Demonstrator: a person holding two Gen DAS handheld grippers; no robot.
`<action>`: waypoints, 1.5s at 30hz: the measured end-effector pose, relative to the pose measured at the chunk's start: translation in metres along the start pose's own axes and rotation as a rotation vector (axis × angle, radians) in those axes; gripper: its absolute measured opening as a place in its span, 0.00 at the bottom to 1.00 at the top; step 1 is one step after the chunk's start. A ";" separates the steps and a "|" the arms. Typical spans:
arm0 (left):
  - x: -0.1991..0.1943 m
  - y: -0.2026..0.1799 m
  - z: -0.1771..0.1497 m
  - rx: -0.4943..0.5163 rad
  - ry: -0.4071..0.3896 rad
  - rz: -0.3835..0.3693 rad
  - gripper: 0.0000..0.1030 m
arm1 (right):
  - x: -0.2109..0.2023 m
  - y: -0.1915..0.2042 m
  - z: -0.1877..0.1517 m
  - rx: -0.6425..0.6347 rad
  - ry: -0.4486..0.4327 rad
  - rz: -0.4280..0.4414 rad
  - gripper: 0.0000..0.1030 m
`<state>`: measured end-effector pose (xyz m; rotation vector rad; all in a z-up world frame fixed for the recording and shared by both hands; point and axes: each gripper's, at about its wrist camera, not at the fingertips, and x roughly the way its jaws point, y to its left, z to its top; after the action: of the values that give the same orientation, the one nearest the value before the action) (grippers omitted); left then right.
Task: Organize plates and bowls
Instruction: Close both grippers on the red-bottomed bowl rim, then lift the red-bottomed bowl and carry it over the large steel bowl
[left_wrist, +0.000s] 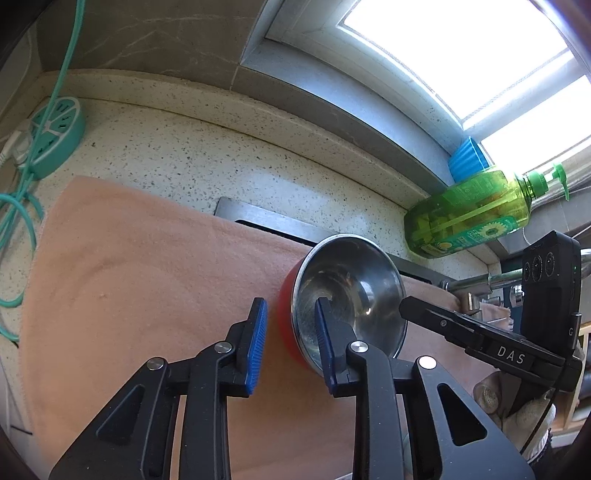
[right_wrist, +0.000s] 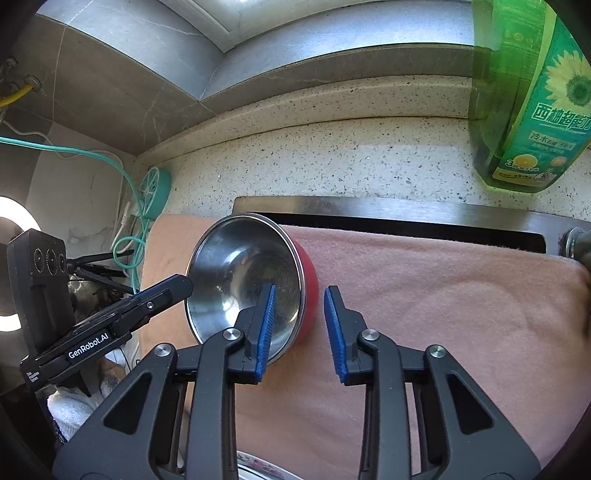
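A bowl (left_wrist: 347, 288), steel inside and red outside, rests on a pink towel (left_wrist: 129, 277) that lies over the sink. My left gripper (left_wrist: 291, 306) straddles its left wall, one blue pad inside and one outside, jaws narrow. A sliver of towel shows between the outer pad and the red wall. My right gripper (right_wrist: 300, 291) straddles the opposite wall of the bowl (right_wrist: 240, 273) the same way, and a thin gap shows at its outer pad too. In the left wrist view the right gripper's black finger (left_wrist: 424, 315) is at the bowl's right rim. A patterned plate's rim (right_wrist: 258, 472) peeks in at the bottom.
A green soap bottle (left_wrist: 469, 218) stands on the speckled counter just behind the sink's steel edge (right_wrist: 369, 206). The faucet (left_wrist: 480, 282) is to the right. A teal power strip (left_wrist: 55, 136) with cables sits far left. A gloved hand (left_wrist: 517, 410) holds the right gripper.
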<state>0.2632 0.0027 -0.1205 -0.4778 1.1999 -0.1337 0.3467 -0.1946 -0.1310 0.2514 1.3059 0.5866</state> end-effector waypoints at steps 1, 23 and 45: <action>0.002 0.001 0.001 -0.005 0.004 -0.003 0.19 | 0.001 0.000 0.000 -0.001 0.003 -0.001 0.20; 0.007 -0.005 -0.002 0.047 0.027 -0.003 0.10 | 0.004 0.009 -0.007 -0.008 -0.010 -0.041 0.09; -0.078 0.002 -0.042 0.080 -0.083 -0.067 0.10 | -0.052 0.067 -0.065 -0.063 -0.090 0.029 0.09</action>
<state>0.1952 0.0195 -0.0655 -0.4495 1.0940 -0.2167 0.2598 -0.1771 -0.0717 0.2424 1.1967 0.6334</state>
